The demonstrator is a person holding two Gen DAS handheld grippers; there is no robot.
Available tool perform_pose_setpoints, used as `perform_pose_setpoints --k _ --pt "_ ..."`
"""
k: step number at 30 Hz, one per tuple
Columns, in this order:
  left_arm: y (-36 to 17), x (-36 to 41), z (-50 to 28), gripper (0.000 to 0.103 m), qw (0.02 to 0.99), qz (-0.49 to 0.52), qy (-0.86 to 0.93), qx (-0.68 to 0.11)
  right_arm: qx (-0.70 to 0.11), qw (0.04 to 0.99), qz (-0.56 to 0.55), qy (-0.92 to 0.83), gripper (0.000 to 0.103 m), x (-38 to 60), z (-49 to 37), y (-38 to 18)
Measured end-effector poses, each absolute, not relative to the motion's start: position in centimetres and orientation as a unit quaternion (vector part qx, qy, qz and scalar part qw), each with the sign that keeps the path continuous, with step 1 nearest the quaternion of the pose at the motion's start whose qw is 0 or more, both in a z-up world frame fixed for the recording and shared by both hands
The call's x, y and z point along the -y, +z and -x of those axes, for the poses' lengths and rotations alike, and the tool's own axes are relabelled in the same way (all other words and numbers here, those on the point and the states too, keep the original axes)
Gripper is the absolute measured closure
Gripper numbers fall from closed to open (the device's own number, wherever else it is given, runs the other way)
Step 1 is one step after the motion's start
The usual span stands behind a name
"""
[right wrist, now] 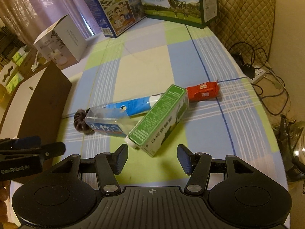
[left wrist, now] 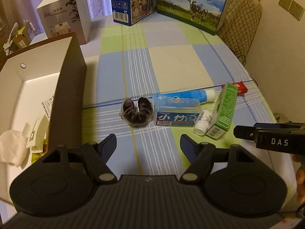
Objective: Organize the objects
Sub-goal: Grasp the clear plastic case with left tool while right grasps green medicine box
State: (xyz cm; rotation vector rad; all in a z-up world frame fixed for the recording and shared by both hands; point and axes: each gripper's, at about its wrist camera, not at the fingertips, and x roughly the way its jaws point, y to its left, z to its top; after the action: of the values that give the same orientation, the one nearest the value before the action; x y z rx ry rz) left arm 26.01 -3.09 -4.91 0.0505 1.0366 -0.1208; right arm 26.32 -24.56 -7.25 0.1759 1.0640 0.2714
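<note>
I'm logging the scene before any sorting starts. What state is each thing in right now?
left gripper: open, empty
right gripper: open, empty
brown box: open, items inside
green carton: lying tilted across the tubes
blue tube: lying flat, capped
clear case: closed
scrunchie: loose on cloth
red packet: sealed

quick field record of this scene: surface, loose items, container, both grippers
surface: checked cloth
loose items: dark scrunchie, clear floss box, blue tube, green carton, red packet
container: open box at left, paper scraps inside
left gripper: jaws open, empty
right gripper: jaws open, empty, near green carton
</note>
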Motion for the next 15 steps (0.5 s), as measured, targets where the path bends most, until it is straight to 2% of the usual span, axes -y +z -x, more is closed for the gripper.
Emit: perform_pose_setpoints --k 15 --pt "-7.5 3.2 -29.8 0.033 0.849 -0.074 -0.073 -0.517 -0.529 0.835 -0.095 0.114 0.048 22.8 -30.1 -11.0"
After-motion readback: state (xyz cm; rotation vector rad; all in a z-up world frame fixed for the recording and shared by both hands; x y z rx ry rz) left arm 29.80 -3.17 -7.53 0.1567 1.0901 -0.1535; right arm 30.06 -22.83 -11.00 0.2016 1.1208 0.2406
